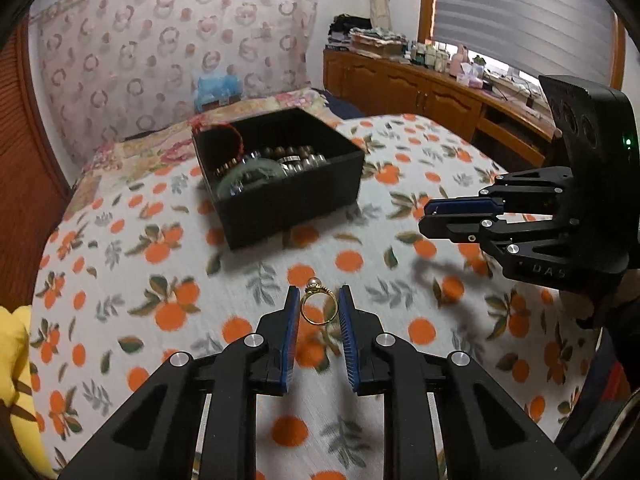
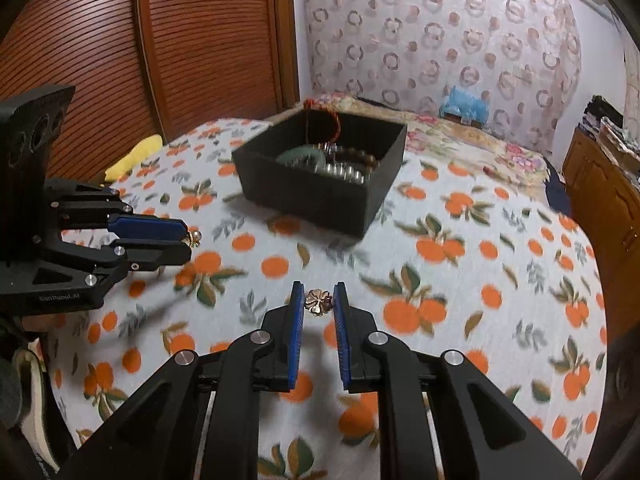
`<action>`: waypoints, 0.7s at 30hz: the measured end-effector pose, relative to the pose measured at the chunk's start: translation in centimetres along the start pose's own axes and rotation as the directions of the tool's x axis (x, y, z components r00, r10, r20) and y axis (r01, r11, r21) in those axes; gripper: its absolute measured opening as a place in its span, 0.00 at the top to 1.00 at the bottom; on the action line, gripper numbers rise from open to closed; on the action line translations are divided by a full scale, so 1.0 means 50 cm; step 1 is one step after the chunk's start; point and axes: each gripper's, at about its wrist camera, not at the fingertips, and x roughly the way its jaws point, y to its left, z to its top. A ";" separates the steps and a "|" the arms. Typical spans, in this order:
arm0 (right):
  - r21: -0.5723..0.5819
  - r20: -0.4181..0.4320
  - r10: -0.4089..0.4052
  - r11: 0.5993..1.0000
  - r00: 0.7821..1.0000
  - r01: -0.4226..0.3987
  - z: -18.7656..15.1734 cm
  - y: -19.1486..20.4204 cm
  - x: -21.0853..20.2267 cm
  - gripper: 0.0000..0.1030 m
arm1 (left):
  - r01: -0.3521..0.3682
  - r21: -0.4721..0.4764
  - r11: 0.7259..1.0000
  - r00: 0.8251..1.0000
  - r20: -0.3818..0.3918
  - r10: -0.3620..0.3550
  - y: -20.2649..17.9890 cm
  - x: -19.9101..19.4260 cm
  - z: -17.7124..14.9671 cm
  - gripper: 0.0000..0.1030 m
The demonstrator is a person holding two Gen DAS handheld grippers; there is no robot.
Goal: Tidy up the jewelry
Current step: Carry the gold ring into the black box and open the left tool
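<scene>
A gold ring with a pearl (image 1: 317,309) is pinched upright between the blue pads of my left gripper (image 1: 319,298), above the orange-print bedspread; its pearl (image 2: 195,237) pokes past the tips of the left gripper (image 2: 187,239) in the right wrist view. My right gripper (image 2: 318,294) is shut on a small gold flower-shaped piece (image 2: 318,302), and the right gripper (image 1: 427,216) also shows at the right of the left wrist view. A black open box (image 1: 288,208) (image 2: 304,196) sits on the bed beyond both grippers, holding bead bracelets, a green bangle and a red cord bracelet.
The bedspread (image 1: 360,264) covers the whole bed. A yellow cloth (image 2: 134,156) lies at its left edge beside a slatted wooden door (image 2: 200,40). A wooden cabinet (image 1: 420,92) with clutter runs along the right. A blue package (image 1: 216,90) sits by the headboard.
</scene>
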 end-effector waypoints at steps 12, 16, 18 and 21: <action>-0.033 0.063 0.000 0.999 0.998 0.002 0.116 -0.038 0.034 0.84 | -0.031 -0.035 0.999 0.997 0.062 0.034 0.053 0.006 0.072 0.82; -0.038 0.073 0.002 0.999 0.997 0.001 0.150 -0.049 0.052 0.84 | -0.032 -0.041 0.999 0.997 0.075 0.035 0.064 0.012 0.089 0.82; -0.038 0.077 0.008 0.999 0.997 -0.005 0.172 -0.054 0.067 0.84 | -0.031 -0.042 0.999 0.996 0.079 0.034 0.068 0.017 0.097 0.82; -0.042 0.083 0.009 0.999 0.997 -0.005 0.197 -0.058 0.088 0.84 | -0.030 -0.041 0.999 0.996 0.086 0.033 0.072 0.023 0.109 0.82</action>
